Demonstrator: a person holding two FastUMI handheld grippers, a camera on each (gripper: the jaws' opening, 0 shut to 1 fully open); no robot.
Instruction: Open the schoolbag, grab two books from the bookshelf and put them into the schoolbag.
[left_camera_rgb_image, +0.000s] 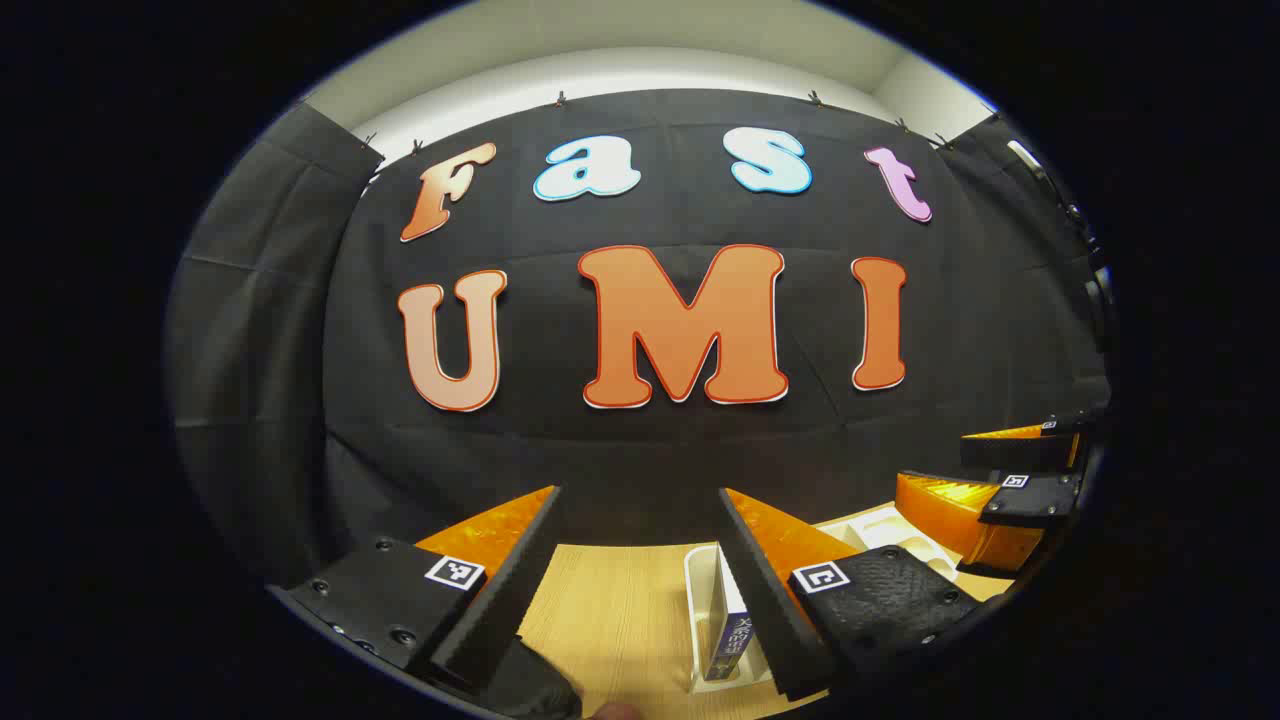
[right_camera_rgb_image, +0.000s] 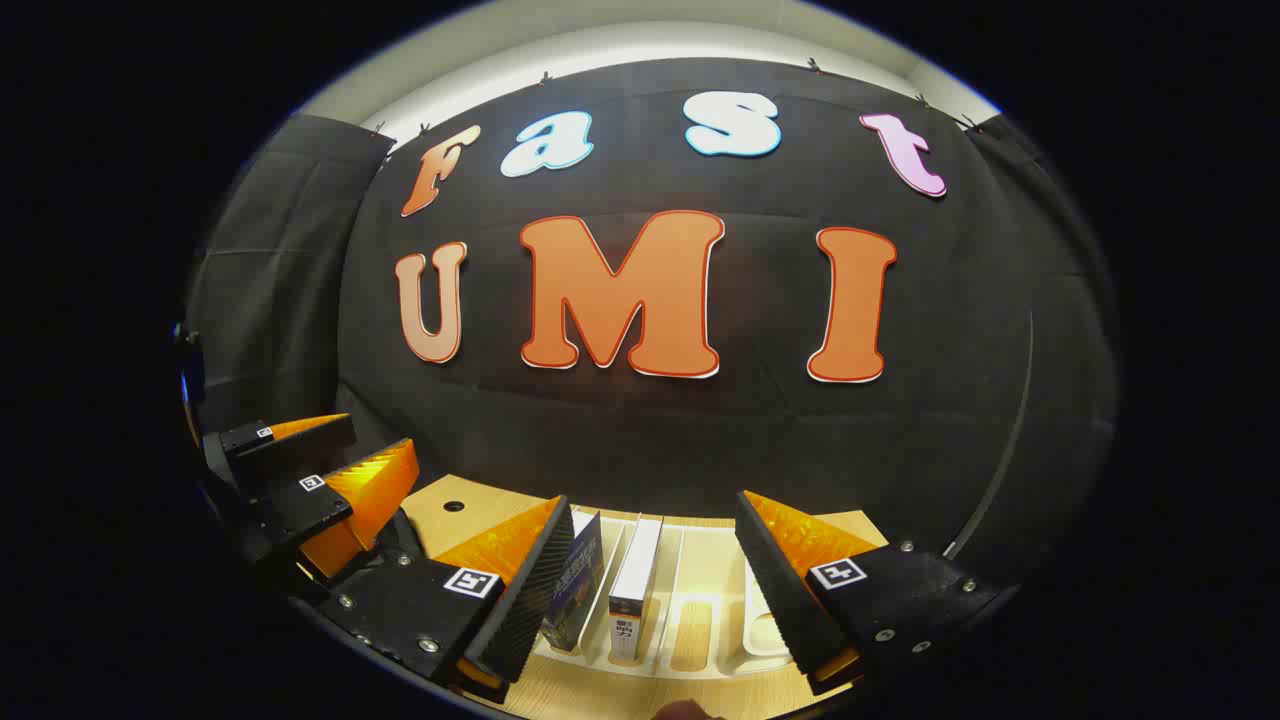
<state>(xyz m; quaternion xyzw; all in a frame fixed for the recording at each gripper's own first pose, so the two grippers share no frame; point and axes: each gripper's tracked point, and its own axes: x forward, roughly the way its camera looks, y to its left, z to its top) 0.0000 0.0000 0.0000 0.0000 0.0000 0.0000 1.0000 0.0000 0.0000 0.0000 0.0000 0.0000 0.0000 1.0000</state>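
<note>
readable text: I make out none | blue book (left_camera_rgb_image: 727, 645) spine: print too blurred for me to read | white book (right_camera_rgb_image: 630, 590) spine: small dark marks, illegible | fingers' square tags (right_camera_rgb_image: 470, 581): black-and-white coded patterns, I see no words

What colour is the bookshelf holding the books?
The bookshelf is off-white or cream, clearest in the right gripper view.

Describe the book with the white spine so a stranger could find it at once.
On the wooden table sits a pale slotted bookshelf holding two upright books. The white-spined book stands between the right gripper's open fingers, just right of the dark blue book; its pale spine sets it apart.
</note>
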